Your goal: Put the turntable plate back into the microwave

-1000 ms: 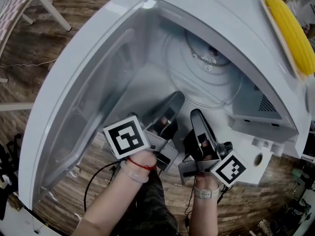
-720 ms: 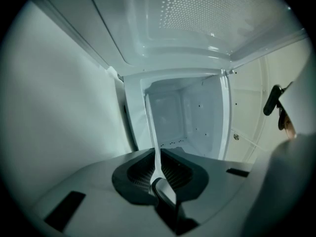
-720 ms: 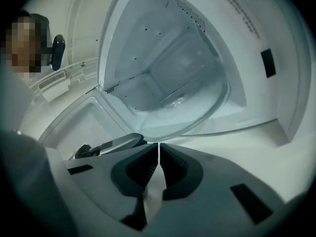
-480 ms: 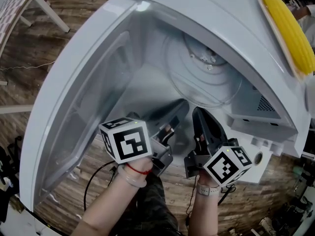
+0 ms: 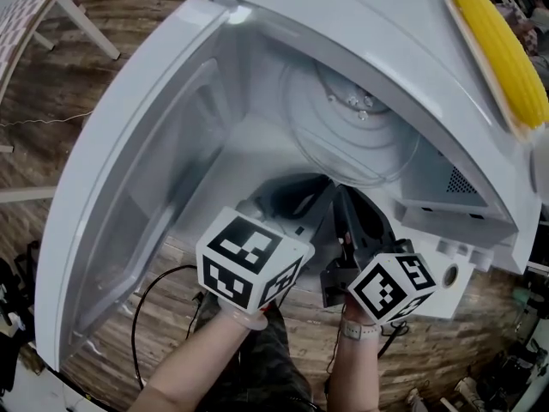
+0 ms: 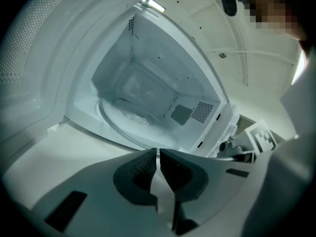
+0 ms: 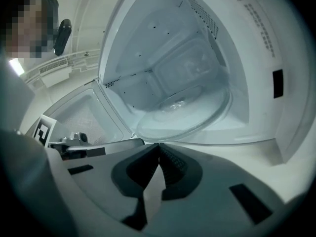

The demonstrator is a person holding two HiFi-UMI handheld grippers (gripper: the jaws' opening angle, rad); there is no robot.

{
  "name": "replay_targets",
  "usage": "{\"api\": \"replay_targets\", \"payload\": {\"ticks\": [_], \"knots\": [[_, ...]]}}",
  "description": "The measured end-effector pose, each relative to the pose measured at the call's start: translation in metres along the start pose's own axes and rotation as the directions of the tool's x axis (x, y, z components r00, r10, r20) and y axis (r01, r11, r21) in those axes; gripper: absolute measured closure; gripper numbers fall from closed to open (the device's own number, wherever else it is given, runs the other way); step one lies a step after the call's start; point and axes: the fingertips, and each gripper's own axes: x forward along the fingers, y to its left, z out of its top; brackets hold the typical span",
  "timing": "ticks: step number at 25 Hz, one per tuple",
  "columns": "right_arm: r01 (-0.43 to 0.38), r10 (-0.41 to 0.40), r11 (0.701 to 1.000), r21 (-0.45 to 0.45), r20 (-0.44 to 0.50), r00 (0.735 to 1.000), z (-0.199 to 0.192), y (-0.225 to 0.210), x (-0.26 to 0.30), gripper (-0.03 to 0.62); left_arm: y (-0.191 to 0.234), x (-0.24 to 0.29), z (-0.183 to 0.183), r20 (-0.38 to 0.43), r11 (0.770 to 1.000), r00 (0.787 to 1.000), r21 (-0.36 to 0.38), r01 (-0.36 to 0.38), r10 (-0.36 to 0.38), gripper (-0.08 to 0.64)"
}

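The microwave cavity (image 5: 249,140) mouth is open. The door (image 5: 137,187), swung wide, bounds the left side. The turntable plate (image 5: 360,144) covers the floor; room remains above it.

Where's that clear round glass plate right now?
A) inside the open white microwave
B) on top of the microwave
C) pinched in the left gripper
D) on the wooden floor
A: the clear round glass plate sits inside the open white microwave, while the left gripper and right gripper are both shut on nothing in front of it.
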Motion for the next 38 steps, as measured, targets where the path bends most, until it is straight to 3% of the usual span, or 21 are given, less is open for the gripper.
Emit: {"api": "replay_targets", "payload": {"ticks": [4, 7, 27, 38], "knots": [[0.02, -0.02, 0.999, -0.026, 0.004, 1.0, 0.0, 0.0, 0.001, 0.571, 0.002, 0.001, 0.0, -0.016, 0.992, 0.998, 0.103, -0.067, 0.069, 0.529], [0.025, -0.024, 0.999, -0.032, 0.01, 1.0, 0.001, 0.002, 0.002, 0.571, 0.004, 0.001, 0.001, -0.005, 0.988, 0.996, 0.124, -0.089, 0.091, 0.534], [-0.018, 0.019, 0.999, -0.033, 0.043, 0.999, 0.019, 0.017, 0.024, 0.572, 0.019, 0.003, 0.029, 0.063, 0.989, 0.993, 0.103, -0.108, 0.102, 0.535], [-0.034, 0.034, 0.999, 0.008, 0.037, 0.999, 0.011, 0.017, 0.027, 0.572, 0.025, 0.001, 0.022, 0.062, 0.986, 0.991, 0.109, -0.124, 0.118, 0.535]]}}
